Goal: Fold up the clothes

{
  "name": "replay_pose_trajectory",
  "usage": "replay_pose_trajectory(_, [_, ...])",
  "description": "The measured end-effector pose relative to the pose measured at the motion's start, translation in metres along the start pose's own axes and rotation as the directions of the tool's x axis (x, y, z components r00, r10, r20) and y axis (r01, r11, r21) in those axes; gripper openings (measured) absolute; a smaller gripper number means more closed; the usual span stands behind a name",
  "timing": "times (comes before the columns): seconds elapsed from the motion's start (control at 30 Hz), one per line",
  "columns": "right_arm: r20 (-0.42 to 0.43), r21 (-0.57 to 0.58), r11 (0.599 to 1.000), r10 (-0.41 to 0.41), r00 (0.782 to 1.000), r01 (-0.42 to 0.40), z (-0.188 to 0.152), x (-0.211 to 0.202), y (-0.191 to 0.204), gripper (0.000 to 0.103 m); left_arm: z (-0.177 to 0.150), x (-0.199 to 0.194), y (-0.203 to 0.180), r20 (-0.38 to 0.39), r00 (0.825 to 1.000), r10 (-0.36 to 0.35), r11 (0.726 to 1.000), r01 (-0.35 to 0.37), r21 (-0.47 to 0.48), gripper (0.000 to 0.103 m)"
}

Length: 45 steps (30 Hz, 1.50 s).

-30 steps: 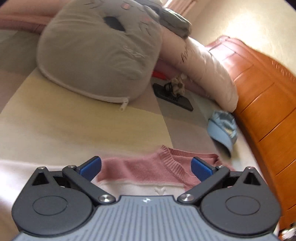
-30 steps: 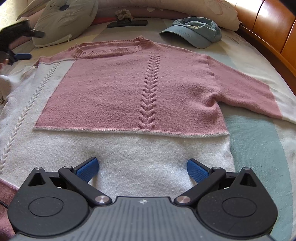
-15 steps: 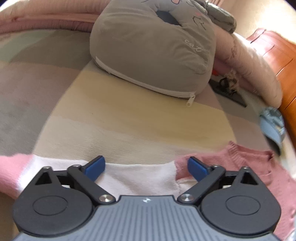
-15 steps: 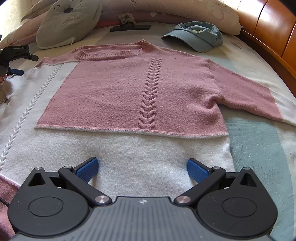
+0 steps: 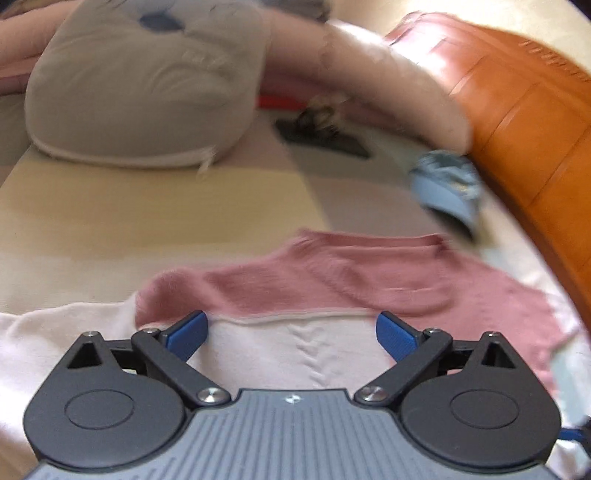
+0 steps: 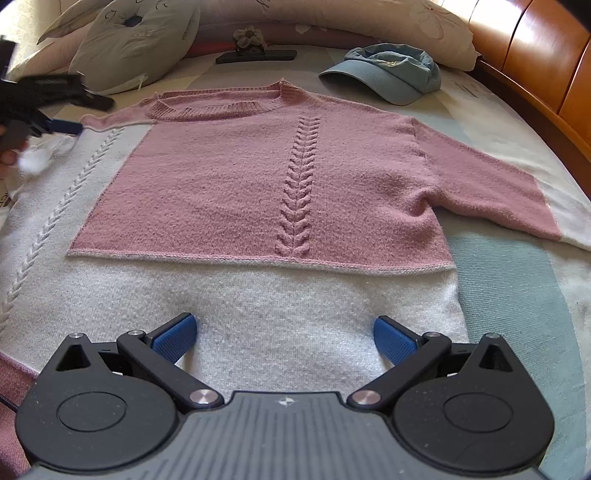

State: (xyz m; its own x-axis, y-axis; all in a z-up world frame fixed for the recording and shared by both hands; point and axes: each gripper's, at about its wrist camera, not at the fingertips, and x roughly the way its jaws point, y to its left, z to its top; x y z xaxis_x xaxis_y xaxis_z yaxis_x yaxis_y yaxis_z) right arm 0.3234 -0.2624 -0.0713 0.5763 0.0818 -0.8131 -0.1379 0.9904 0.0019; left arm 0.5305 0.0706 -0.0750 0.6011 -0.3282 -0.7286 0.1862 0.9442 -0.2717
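A pink and white knit sweater [image 6: 229, 184] lies flat on the bed, front up, collar at the far end. A white panel with a braid runs along its left side. My right gripper [image 6: 284, 334] stands open just above the white lower band, nothing between its pads. My left gripper [image 6: 86, 114] is at the sweater's left shoulder, held by a hand at the picture's left edge. In the blurred left wrist view the left gripper [image 5: 291, 332] has its jaws opening wide over the pink and white knit [image 5: 332, 280], gripping nothing.
A blue cap [image 6: 388, 74] lies beyond the sweater's right shoulder. A grey cushion [image 6: 133, 48], a long pale pillow [image 6: 351, 22] and a dark stand with a flower [image 6: 255, 55] line the head of the bed. The wooden headboard [image 6: 535, 55] rises at the right.
The left gripper has come down and in toward the sweater's left shoulder, and its view has swung back onto the pink collar area. The right gripper and the sweater have stayed put.
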Motion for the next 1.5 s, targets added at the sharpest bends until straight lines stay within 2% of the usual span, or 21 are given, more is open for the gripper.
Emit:
replay_pose_trajectory(0.1, [0.0,0.002,1.0,-0.003,1.0,0.003,0.0,0.001,0.0,0.103,0.011,0.015,0.004,-0.001,0.999,0.041,0.999,-0.041,-0.015,0.101])
replay_pose_trajectory(0.27, [-0.001,0.0,1.0,-0.001,1.0,0.001,0.0,0.001,0.0,0.103,0.014,0.01,-0.002,-0.02,0.998,0.059,0.998,-0.059,-0.017,0.101])
replay_pose_trajectory(0.47, [0.01,0.0,1.0,-0.002,1.0,0.002,-0.002,0.0,0.0,0.103,0.001,-0.017,-0.012,-0.006,1.0,-0.019,1.0,0.019,-0.005,0.101])
replay_pose_trajectory(0.67, [0.012,0.0,1.0,-0.002,1.0,0.002,-0.002,0.0,0.0,0.103,-0.001,-0.002,-0.023,-0.052,0.998,-0.042,0.998,0.044,0.038,0.102])
replay_pose_trajectory(0.83, [0.017,-0.001,1.0,-0.002,1.0,0.002,-0.003,0.0,0.0,0.103,0.01,0.016,-0.017,-0.031,0.999,0.039,0.999,-0.038,0.024,0.102])
replay_pose_trajectory(1.0, [0.018,-0.002,1.0,-0.002,1.0,0.002,-0.003,0.0,0.0,0.103,0.017,0.017,-0.017,-0.038,0.998,0.057,0.998,-0.057,0.018,0.102])
replay_pose_trajectory(1.17, [-0.013,-0.006,1.0,-0.007,1.0,0.007,0.003,0.0,0.001,0.103,0.006,-0.011,-0.033,-0.002,1.0,-0.01,0.998,0.01,0.07,0.102])
replay_pose_trajectory(1.27, [-0.022,0.024,1.0,-0.013,1.0,0.013,0.013,-0.009,0.001,0.103,-0.002,-0.011,-0.044,-0.028,0.998,-0.047,0.99,0.051,0.134,0.102])
replay_pose_trajectory(1.3, [0.002,0.021,1.0,-0.009,1.0,0.009,0.016,-0.015,0.002,0.103,-0.005,-0.01,-0.048,-0.038,0.998,-0.059,0.986,0.064,0.155,0.102])
replay_pose_trajectory(1.4, [0.043,-0.018,1.0,-0.007,0.999,0.008,0.025,-0.027,0.009,0.103,-0.007,0.007,-0.048,-0.077,0.997,-0.021,0.987,0.033,0.158,0.102])
replay_pose_trajectory(1.5, [0.054,-0.06,0.998,-0.019,0.998,0.022,0.028,-0.032,0.018,0.103,-0.001,0.019,-0.041,-0.053,0.998,0.016,0.992,-0.009,0.124,0.102])
